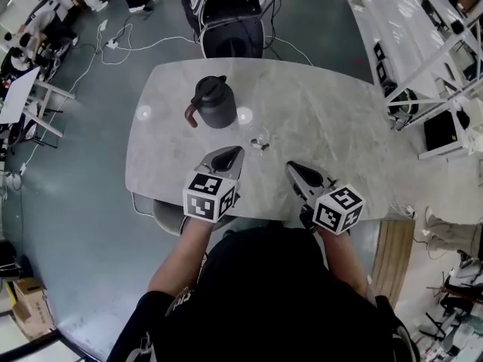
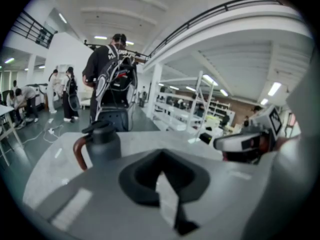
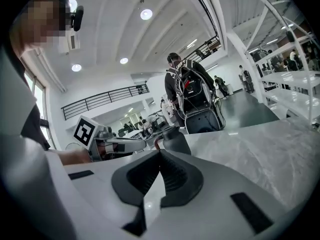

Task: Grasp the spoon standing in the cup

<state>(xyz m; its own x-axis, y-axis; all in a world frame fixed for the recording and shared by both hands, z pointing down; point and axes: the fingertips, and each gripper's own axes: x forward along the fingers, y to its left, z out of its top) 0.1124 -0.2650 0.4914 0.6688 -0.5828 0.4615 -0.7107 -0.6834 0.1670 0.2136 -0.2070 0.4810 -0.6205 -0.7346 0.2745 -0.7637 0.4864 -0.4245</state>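
Head view: a dark jug [image 1: 215,104] with a brown handle stands toward the far edge of the grey bench [image 1: 332,119]. Nearer the middle sits a small clear cup [image 1: 259,143]; the spoon is too small to make out. The cup lies between the jug and both grippers, apart from each. The left gripper [image 1: 238,150] and right gripper [image 1: 290,165] hover over the near edge.

Left gripper view: the jaws are clenched together, empty, and the jug [image 2: 102,144] stands ahead to their left.

Right gripper view: the jaws are clenched tip to tip on nothing, with the jug [image 3: 175,140] just beyond them.
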